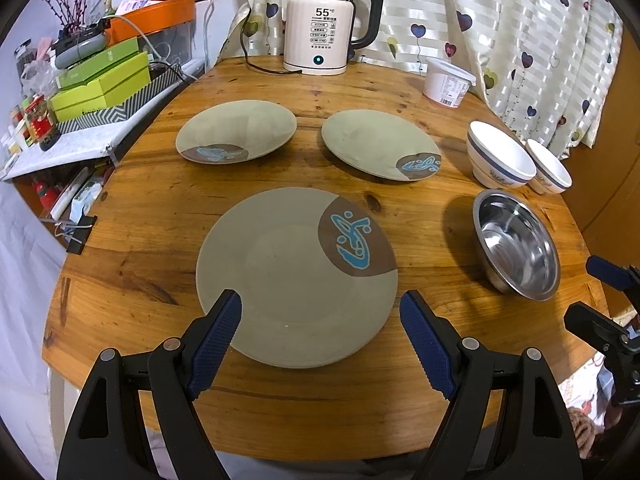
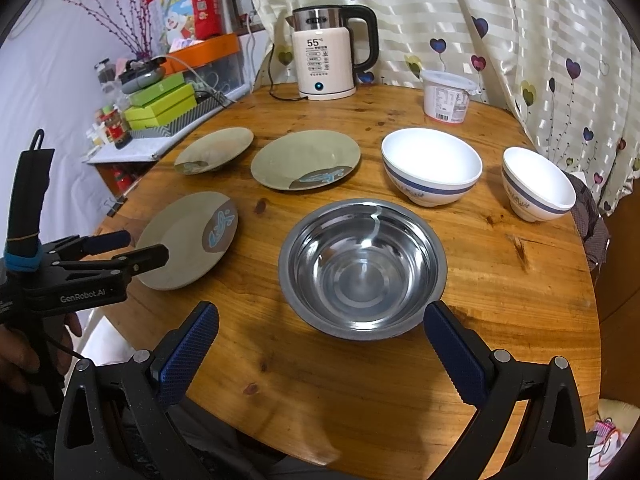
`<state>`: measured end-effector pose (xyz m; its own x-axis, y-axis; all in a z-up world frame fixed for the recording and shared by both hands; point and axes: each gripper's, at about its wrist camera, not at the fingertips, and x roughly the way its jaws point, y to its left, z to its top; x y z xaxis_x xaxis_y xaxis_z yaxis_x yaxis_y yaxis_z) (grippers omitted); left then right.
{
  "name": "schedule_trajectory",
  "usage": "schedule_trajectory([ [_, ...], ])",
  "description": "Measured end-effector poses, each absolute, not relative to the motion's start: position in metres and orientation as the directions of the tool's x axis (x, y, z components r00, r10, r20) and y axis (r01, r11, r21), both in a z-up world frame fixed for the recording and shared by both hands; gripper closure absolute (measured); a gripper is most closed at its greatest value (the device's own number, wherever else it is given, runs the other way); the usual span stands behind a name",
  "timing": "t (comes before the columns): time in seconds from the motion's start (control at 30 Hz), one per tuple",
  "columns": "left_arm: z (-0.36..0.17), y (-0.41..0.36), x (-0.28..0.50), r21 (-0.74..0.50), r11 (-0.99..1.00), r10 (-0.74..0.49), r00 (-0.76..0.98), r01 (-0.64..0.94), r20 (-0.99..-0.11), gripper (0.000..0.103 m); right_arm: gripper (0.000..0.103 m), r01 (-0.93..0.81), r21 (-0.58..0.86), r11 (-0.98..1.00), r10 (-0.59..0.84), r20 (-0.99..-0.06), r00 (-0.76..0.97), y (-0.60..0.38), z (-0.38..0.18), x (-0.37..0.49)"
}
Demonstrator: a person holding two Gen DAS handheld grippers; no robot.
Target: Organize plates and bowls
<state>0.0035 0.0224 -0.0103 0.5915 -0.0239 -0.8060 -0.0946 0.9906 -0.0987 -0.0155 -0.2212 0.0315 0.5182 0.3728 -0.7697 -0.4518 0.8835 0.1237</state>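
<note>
Writing: "55°C" is shown on the cream electric kettle with black handle [image 1: 320, 36], above a column of button labels too small to be read; "GenRobot.AI" is printed on the body of the left gripper [image 2: 144, 246], seen in the right wrist view.
Other labels: a barcode sticker can be made out on the white plastic tub with lid [image 2: 447, 96]; the red packaging [image 2: 204, 0] by the wall carries print that can't be read.
Left gripper: jaws spread wide, nothing held, hovering over the near edge of the nearest grey-green round plate with a brown patch and blue motif [image 1: 296, 276].
Right gripper [image 2: 320, 334]: jaws wide apart too, nothing gripped, aimed at the shiny stainless steel bowl [image 2: 362, 268], which sits between the fingers' line of sight.
Plates: two more matching grey-green plates are set further back, one left [image 1: 236, 130] and one right [image 1: 378, 144], all apart.
Bowls: two white ceramic bowls with a blue band, a bigger one [image 2: 432, 166] and a smaller one [image 2: 536, 184], are placed behind the steel bowl, side by side.
Surface: a round varnished wooden table [image 1: 168, 240], knots and grain visible.
Room: a cream striped curtain with heart balloons [image 1: 520, 40] hangs behind; lime green boxes [image 1: 104, 84] are stacked on a side shelf.
</note>
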Motion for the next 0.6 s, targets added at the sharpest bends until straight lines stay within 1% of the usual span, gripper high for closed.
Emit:
schedule_trajectory([
  [0.6, -0.0129, 0.0265, 0.0041, -0.097, 0.991, -0.025, 0.591, -0.089, -0.806, 0.021, 0.000, -0.415, 0.110, 0.903, 0.339, -0.777, 0.531, -0.2235, 0.0346, -0.0102],
])
